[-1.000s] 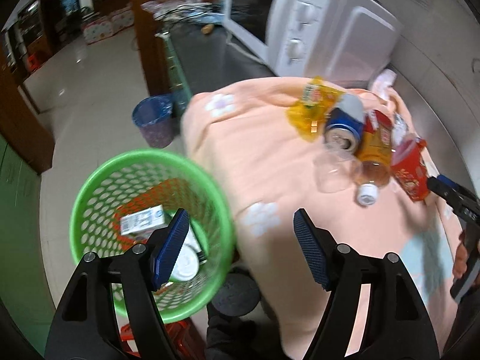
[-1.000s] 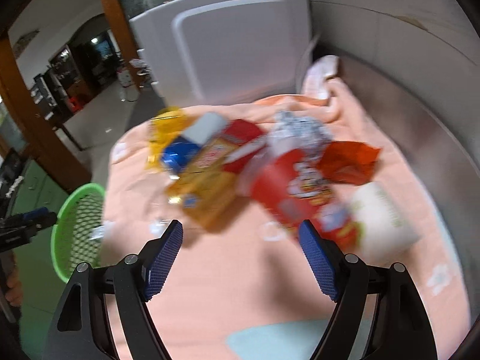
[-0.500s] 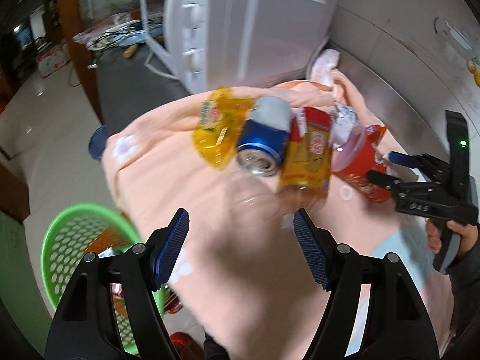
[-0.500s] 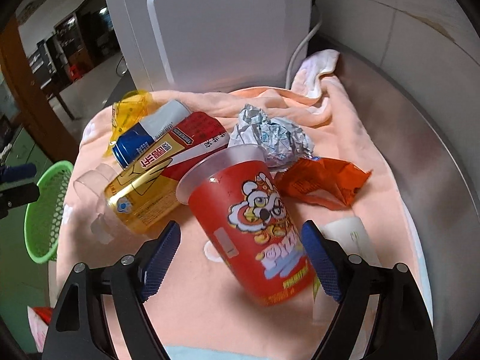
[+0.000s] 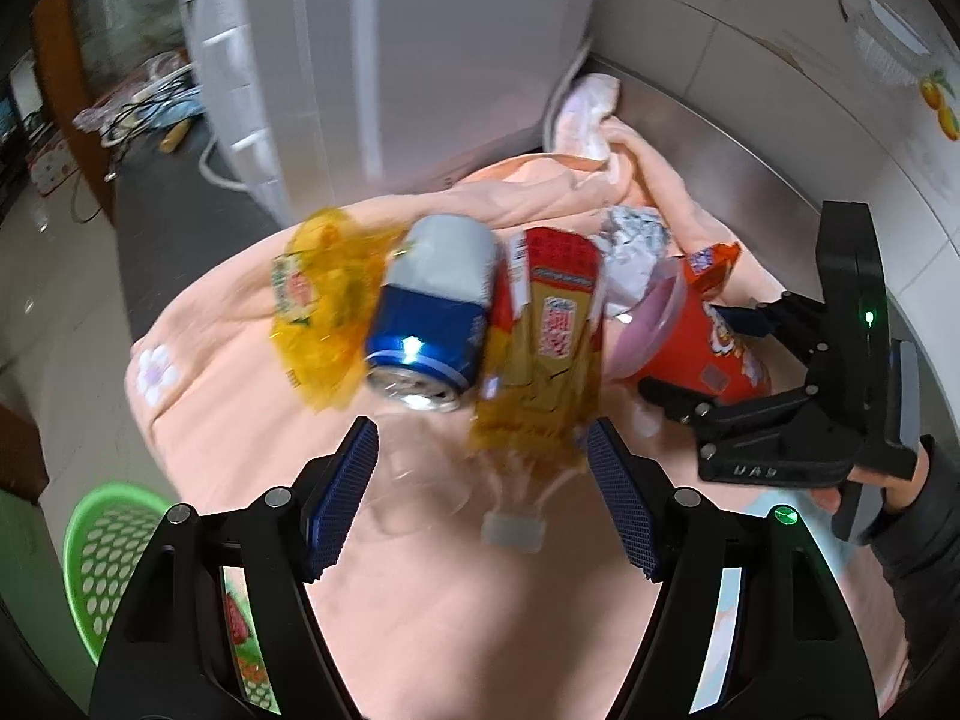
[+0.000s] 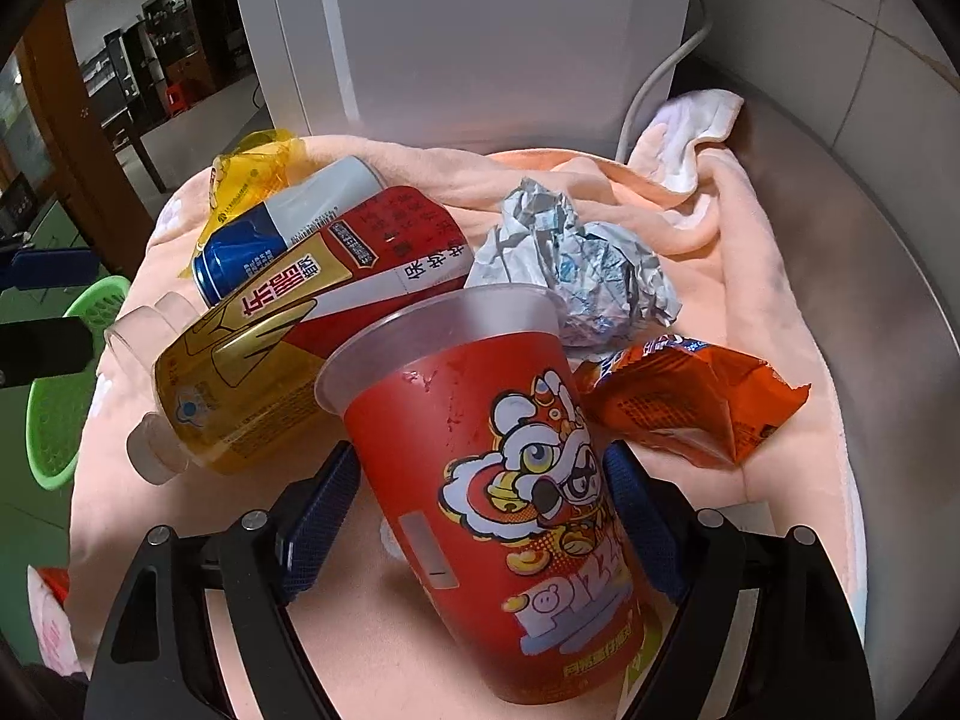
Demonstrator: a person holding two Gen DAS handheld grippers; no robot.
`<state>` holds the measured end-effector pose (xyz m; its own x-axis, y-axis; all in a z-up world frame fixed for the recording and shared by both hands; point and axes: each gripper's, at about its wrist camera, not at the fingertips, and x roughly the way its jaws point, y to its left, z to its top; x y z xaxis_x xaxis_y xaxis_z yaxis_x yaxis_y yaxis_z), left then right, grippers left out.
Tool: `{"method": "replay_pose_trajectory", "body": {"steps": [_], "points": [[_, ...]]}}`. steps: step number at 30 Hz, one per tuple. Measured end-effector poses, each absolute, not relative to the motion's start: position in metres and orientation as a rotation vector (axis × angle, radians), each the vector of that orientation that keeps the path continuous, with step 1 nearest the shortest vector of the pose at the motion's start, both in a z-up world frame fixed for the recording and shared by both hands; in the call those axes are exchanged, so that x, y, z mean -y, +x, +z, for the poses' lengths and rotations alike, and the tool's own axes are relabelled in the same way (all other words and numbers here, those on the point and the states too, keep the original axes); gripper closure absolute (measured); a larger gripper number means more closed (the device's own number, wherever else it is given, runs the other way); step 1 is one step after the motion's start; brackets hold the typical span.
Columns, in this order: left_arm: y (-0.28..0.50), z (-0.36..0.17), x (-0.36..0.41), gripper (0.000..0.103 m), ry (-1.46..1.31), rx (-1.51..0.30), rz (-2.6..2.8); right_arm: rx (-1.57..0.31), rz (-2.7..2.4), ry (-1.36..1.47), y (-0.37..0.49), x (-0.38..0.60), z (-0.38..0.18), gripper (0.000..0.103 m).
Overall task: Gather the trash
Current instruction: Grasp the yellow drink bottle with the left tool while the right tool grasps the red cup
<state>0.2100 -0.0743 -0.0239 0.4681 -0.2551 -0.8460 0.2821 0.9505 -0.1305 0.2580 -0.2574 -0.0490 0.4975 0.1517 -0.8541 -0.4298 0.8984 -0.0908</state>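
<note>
Red lion-print cup (image 6: 498,510) on its side on the peach blanket (image 6: 750,276), rim toward the microwave (image 6: 468,30), body lying between the wide-spread fingers of the right gripper (image 6: 480,516); pads flank the cup, contact not discernible. Pressed against the cup's rim: gold-and-red bottle (image 6: 288,348), also on its side, white cap toward the blanket's near-left edge. Beyond the bottle, blue-and-white can (image 6: 282,228) and yellow wrapper (image 6: 252,168). Behind the cup, crumpled foil ball (image 6: 570,258); to its right, orange snack packet (image 6: 690,402).

From the left wrist only: the cup's pale inside (image 5: 648,330), the can's open top (image 5: 420,384), a clear plastic cup (image 5: 420,498) near the bottle's cap, and the right gripper (image 5: 708,360) from outside, its fingers either side of the red cup. Left gripper (image 5: 480,486) spread wide over bare blanket, holding nothing, short of can and bottle (image 5: 540,360). Green basket (image 5: 102,540) low at left, beyond the blanket's edge; just a green sliver (image 6: 54,408) in the right view.
</note>
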Motion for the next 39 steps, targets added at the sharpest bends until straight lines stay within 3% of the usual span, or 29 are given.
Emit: {"method": "replay_pose_trajectory", "body": {"steps": [6, 39], "points": [[0.225, -0.030, 0.096, 0.031, 0.051, -1.040, -0.374, -1.009, 0.345, -0.254, 0.239, 0.268, -0.047, 0.030], [0.280, -0.086, 0.148, 0.036, 0.182, -1.130, -0.318, -0.927, 0.293, -0.033, 0.149, 0.321, -0.025, 0.031]]}}
